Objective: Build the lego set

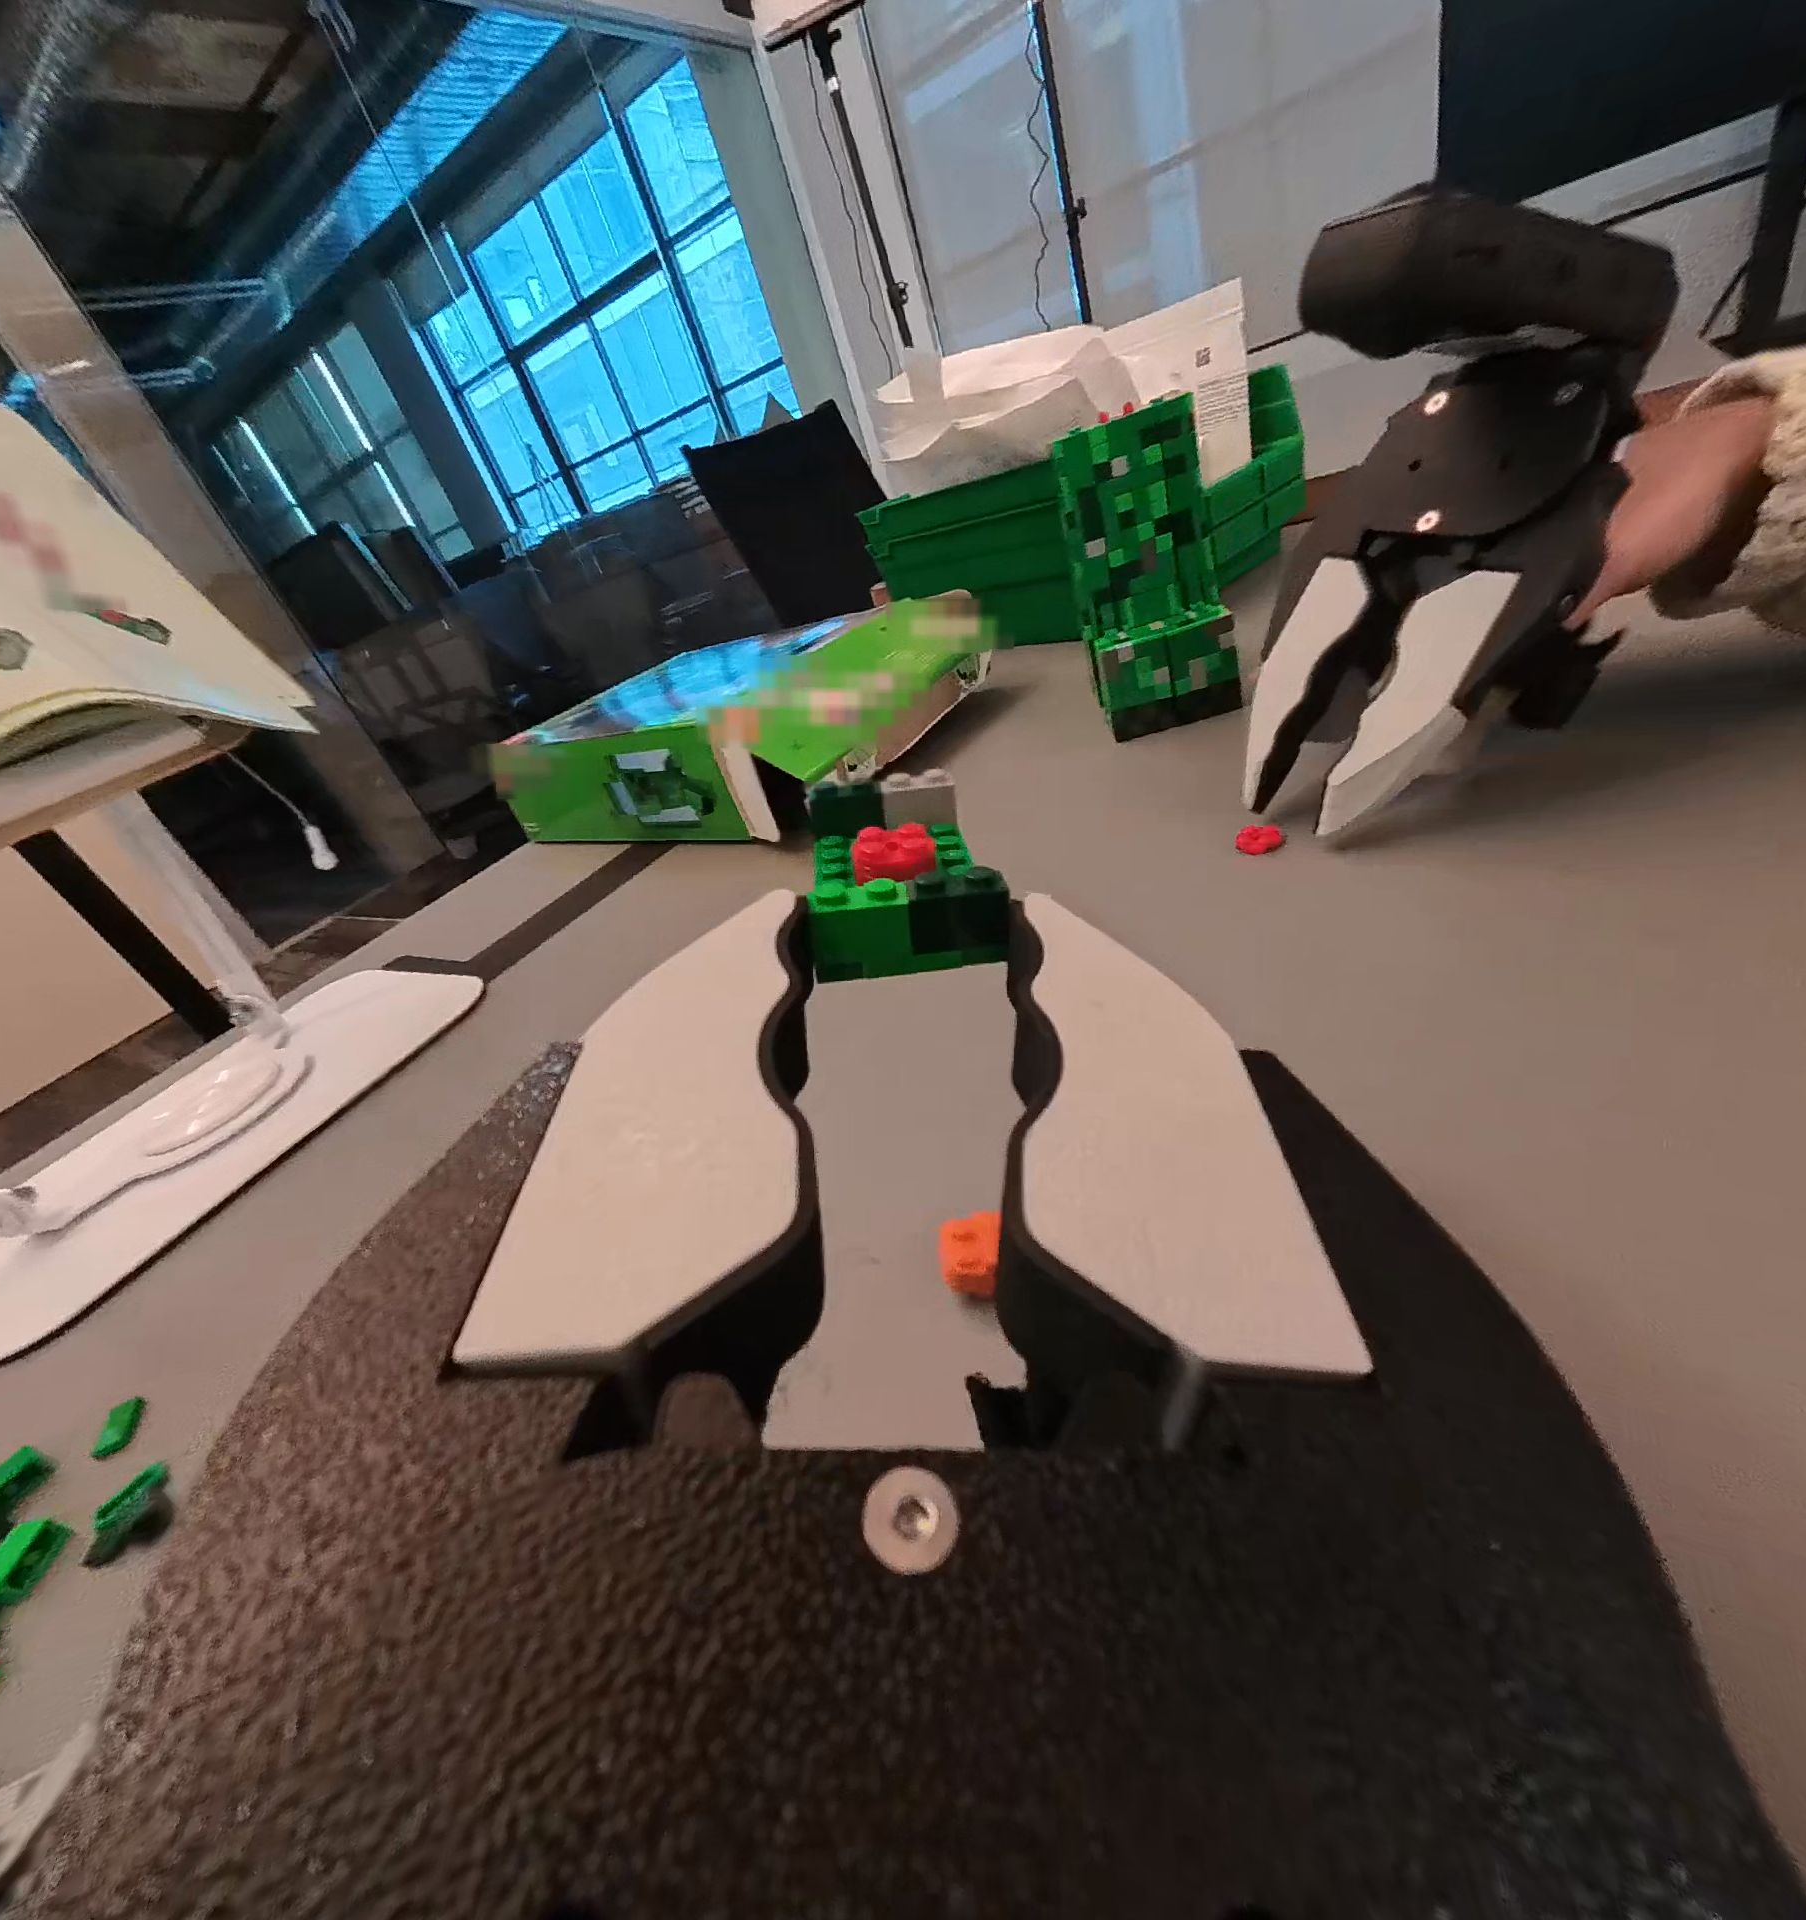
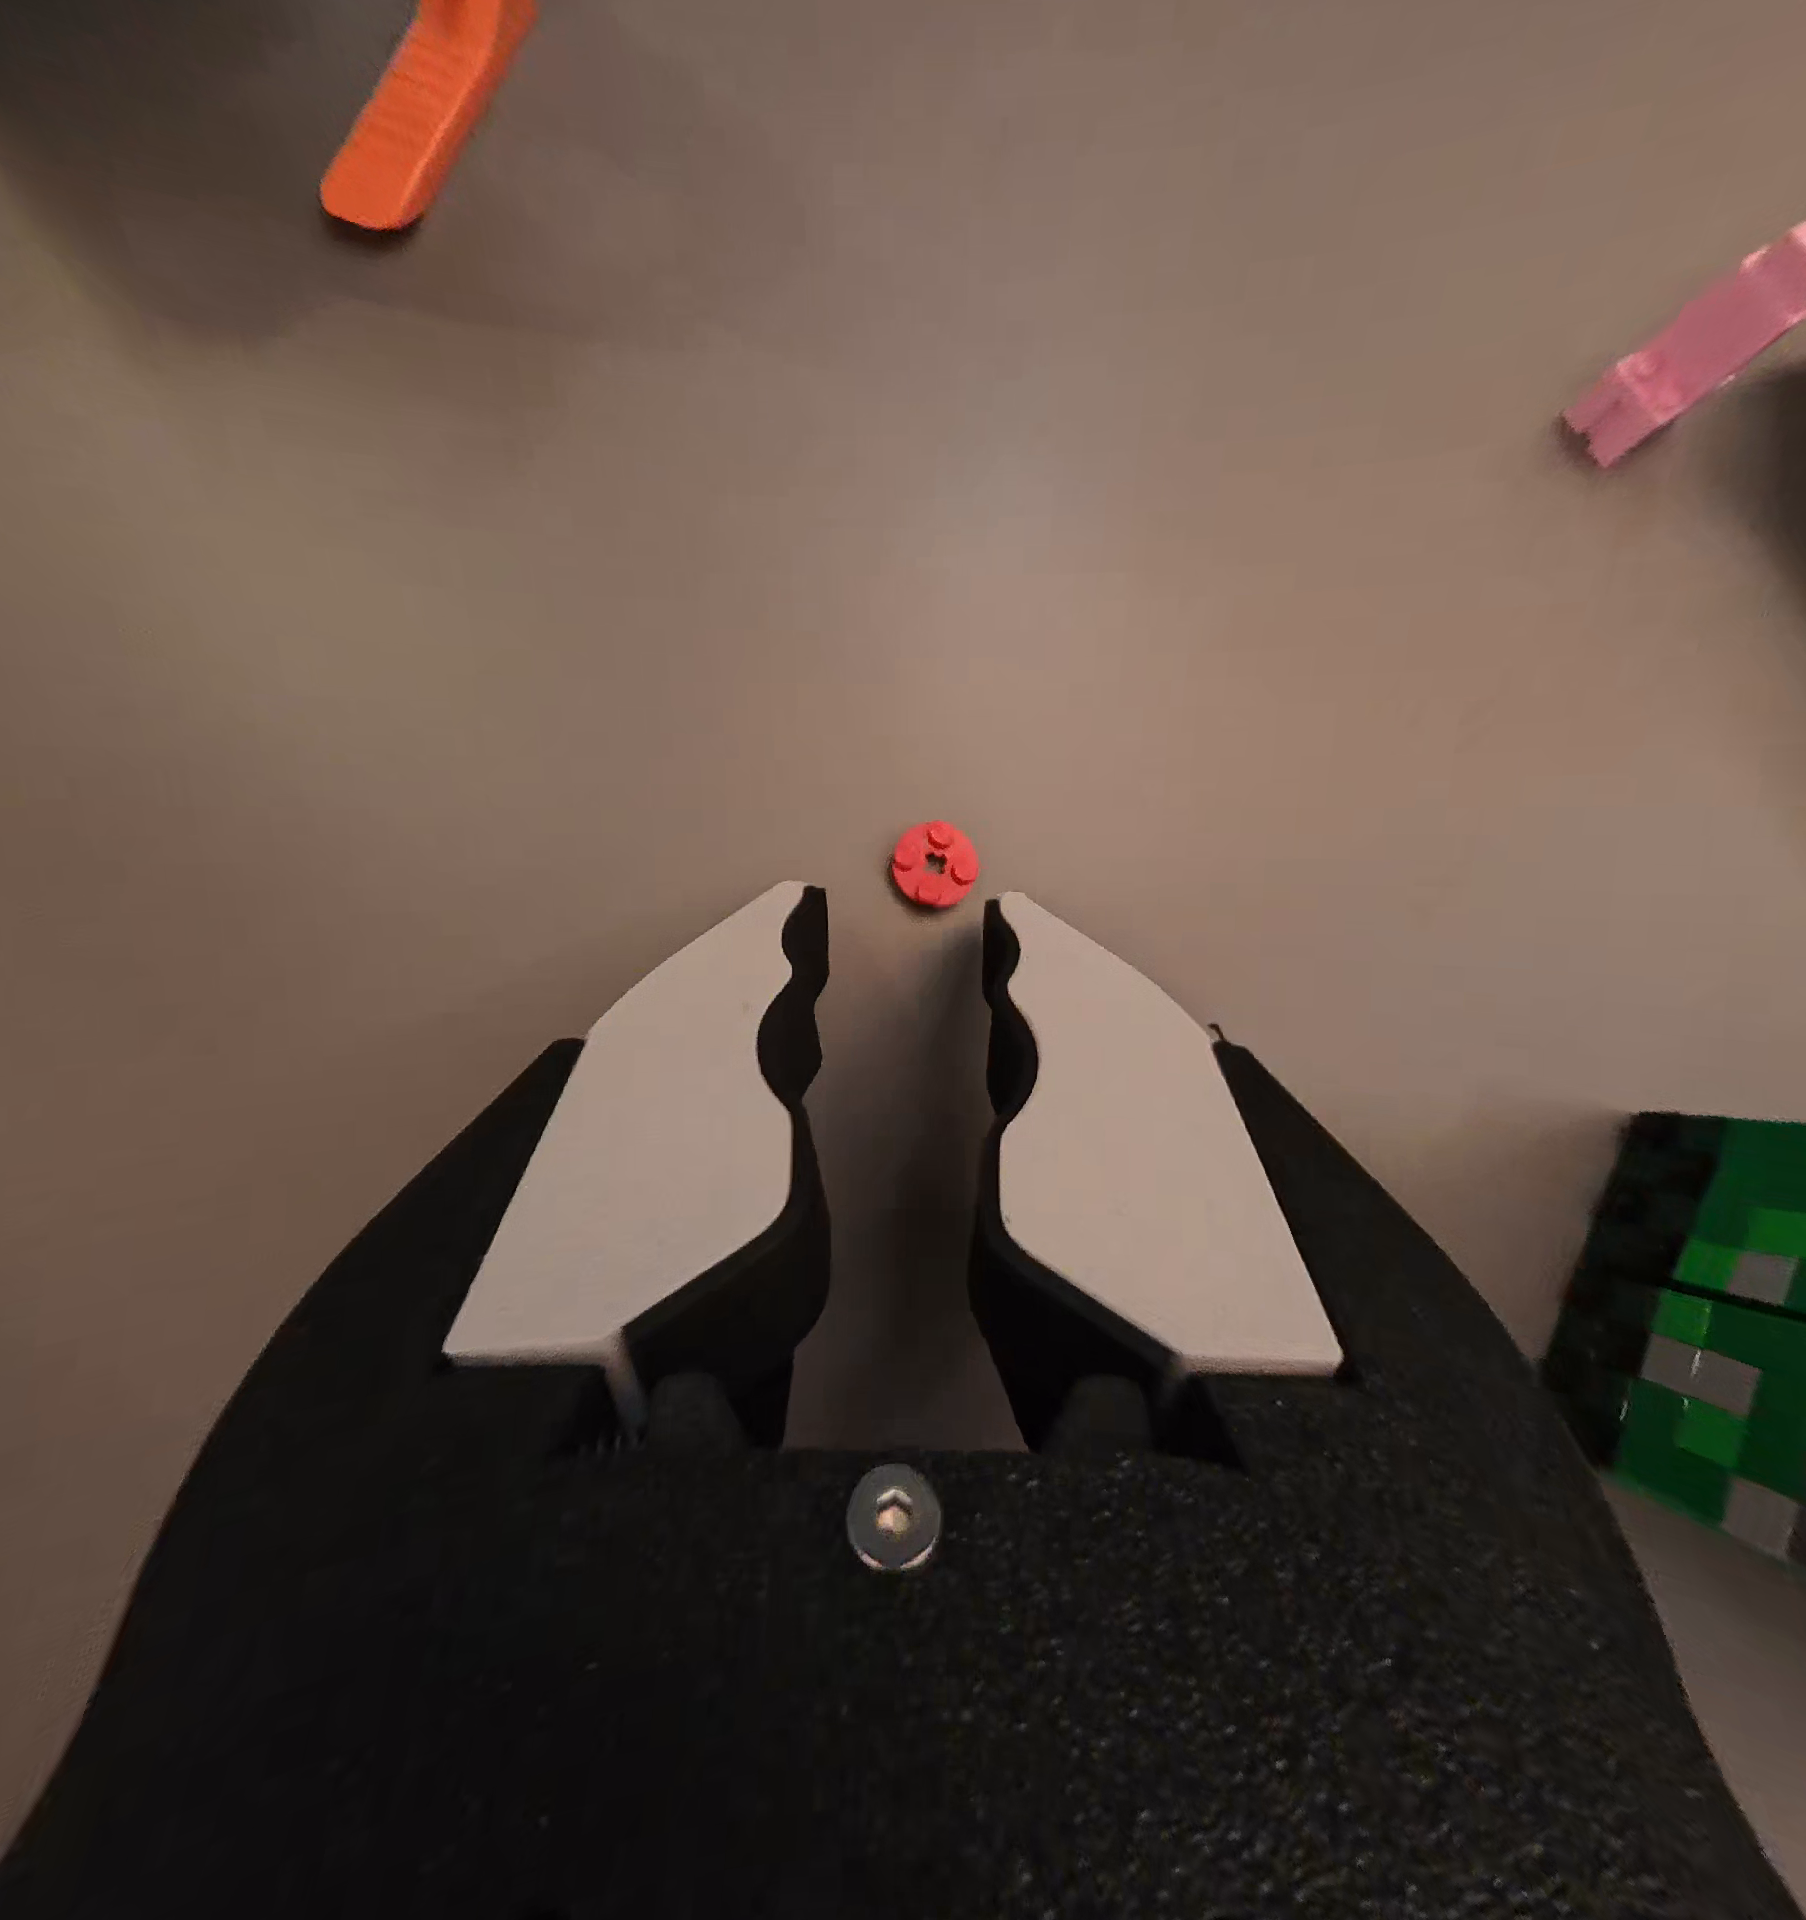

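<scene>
Right wrist view: our right gripper stands open, empty, behind the red round plate; this thin piece may slide away. Our left gripper grips the green block.

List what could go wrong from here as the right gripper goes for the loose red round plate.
1. The red round plate lies flat and thin on the table, just beyond the right gripper; the open jaws may slide it away rather than catch it.
2. The left gripper appears to clamp the small green build only at its near end, so pressing a piece on top might tip it.
</scene>
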`<state>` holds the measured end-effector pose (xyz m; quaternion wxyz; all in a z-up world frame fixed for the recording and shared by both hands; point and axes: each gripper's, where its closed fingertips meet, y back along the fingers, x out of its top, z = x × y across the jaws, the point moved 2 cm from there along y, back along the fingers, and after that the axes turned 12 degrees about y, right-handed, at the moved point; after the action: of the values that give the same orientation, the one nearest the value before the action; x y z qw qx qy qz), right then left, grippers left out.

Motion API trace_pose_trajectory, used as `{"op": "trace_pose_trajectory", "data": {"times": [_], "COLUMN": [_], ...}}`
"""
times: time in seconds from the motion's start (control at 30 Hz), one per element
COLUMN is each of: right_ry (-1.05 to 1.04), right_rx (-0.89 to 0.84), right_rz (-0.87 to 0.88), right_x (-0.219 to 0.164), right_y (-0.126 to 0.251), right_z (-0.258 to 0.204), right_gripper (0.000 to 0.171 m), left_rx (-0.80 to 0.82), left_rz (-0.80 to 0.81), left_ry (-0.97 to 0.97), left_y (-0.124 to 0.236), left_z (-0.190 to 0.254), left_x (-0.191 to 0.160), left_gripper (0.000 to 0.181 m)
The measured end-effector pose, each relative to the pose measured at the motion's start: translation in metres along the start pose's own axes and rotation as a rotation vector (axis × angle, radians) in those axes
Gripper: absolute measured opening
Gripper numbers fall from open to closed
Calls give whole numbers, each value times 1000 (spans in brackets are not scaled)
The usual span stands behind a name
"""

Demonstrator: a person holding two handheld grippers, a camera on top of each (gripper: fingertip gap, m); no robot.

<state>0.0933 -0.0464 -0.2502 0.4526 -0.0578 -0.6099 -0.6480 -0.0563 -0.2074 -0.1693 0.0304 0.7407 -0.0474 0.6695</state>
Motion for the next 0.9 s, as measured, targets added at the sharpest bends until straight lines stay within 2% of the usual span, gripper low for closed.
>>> {"op": "trace_pose_trajectory", "data": {"times": [0.03,0.27,0.4,0.57,0.67,0.8,0.9], "right_ry": [29,179,169,167,145,142,293], "right_rx": [-2,158,249,295,344,331,316], "right_rz": [17,103,111,100,116,404,498], "right_x": [1,0,0,2,8,78,133], "right_y": [-1,-4,-8,-11,-9,15,21], "right_z": [1,2,6,10,6,3,-14], "right_gripper": [27,26,27,15,15,15,15], "left_rx": [-16,-112,-151,-201,-216,-240,-272], "left_rz": [0,-43,-57,-58,-59,-60,-47], "left_ry": [14,66,63,75,82,83,85], "left_y": [0,-2,-2,-1,-1,0,2], "left_z": [1,7,11,15,16,19,22], "left_x": [-1,-7,-9,-8,-9,-9,-7], "left_gripper": [35,35,35,35,35,35,35]}}
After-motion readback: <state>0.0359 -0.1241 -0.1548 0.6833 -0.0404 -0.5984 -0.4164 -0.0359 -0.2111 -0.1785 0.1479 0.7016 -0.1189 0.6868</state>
